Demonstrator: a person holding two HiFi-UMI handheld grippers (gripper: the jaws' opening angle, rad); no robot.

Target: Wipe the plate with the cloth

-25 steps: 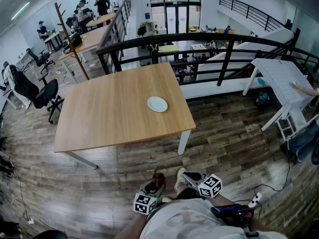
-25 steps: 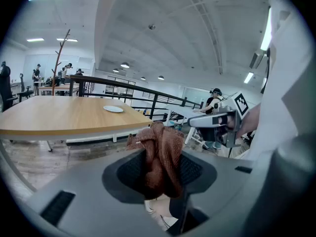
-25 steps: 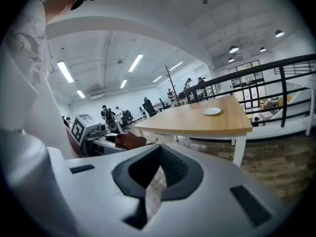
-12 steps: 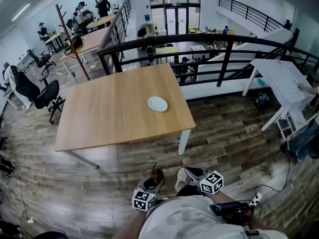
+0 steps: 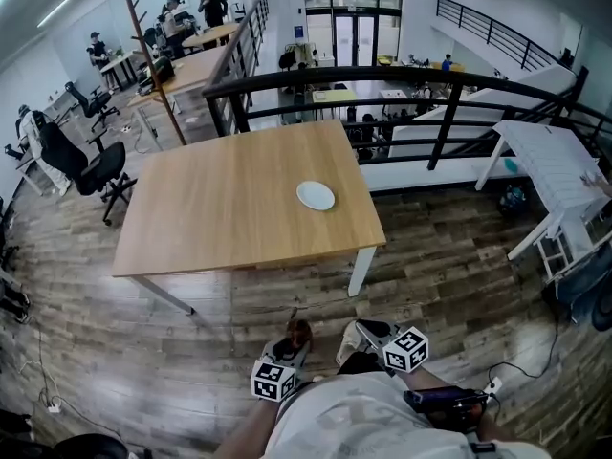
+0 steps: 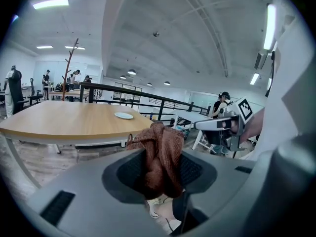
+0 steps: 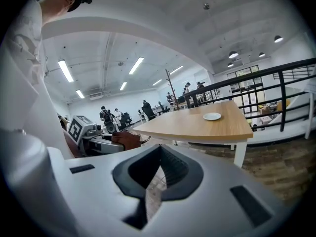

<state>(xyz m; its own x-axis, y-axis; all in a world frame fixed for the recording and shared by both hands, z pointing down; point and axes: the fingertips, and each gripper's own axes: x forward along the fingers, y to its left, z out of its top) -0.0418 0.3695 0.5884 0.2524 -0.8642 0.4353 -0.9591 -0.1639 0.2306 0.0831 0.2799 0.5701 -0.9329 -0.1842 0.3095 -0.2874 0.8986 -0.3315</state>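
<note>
Near the right edge of the surface (image 5: 220, 208) lay the white plate (image 5: 316, 195), well apart from both grippers. Down by the person's body, the left gripper (image 6: 163, 169) was clamped on the bunched brown cloth (image 6: 160, 139), while the right gripper (image 7: 159, 167) was closed and empty.

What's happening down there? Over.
Left gripper shut on cloth. Right gripper shut, empty. Plate alone on table, across the floor from us. Nothing seen blocking the way.
</note>
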